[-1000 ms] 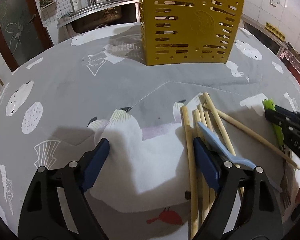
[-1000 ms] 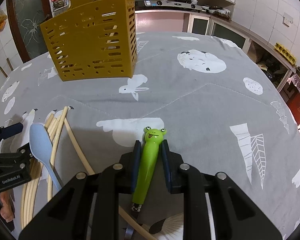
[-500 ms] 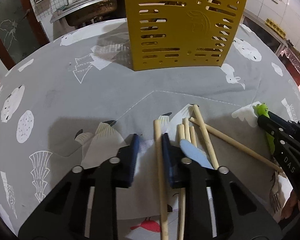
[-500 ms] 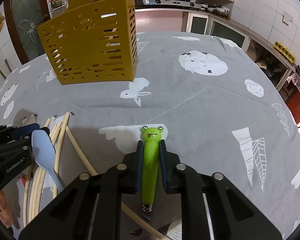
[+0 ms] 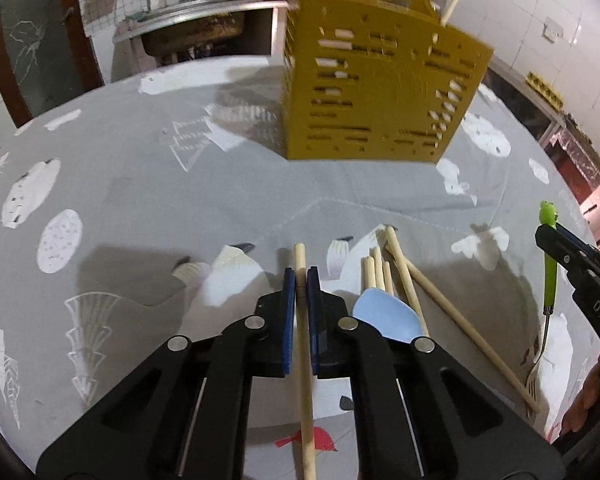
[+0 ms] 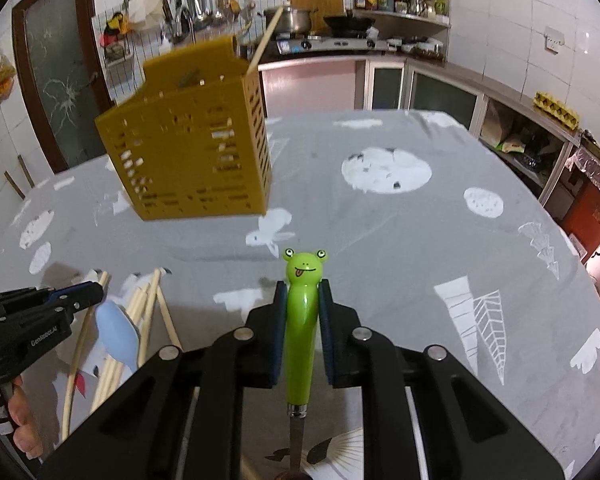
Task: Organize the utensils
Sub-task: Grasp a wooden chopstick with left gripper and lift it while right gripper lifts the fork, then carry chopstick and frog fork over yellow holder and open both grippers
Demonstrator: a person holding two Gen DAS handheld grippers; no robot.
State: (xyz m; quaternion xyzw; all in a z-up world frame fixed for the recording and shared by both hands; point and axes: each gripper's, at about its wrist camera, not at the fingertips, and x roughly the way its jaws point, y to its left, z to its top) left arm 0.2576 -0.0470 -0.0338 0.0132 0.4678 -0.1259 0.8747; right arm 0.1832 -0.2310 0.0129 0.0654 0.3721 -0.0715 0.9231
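Note:
My left gripper [image 5: 300,276] is shut on a wooden chopstick [image 5: 305,360] and holds it above the grey cloth. Several more chopsticks [image 5: 396,276] and a pale blue spoon [image 5: 388,316] lie just right of it. My right gripper [image 6: 302,292] is shut on the green frog handle of a fork [image 6: 302,320], lifted off the cloth; the fork also shows in the left wrist view [image 5: 550,276]. The yellow perforated utensil holder [image 5: 376,92] stands at the far side of the table, with one chopstick standing in it [image 6: 266,36].
The table is covered by a grey cloth with white prints [image 6: 420,248]. Kitchen counters, a stove and shelves [image 6: 340,40] stand behind the table. A sink [image 5: 196,28] is at the back left. My left gripper also shows in the right wrist view [image 6: 40,312].
My left gripper closed on one chopstick and raised it. My right gripper lifted the frog fork off the cloth. Both views tilted up toward the holder.

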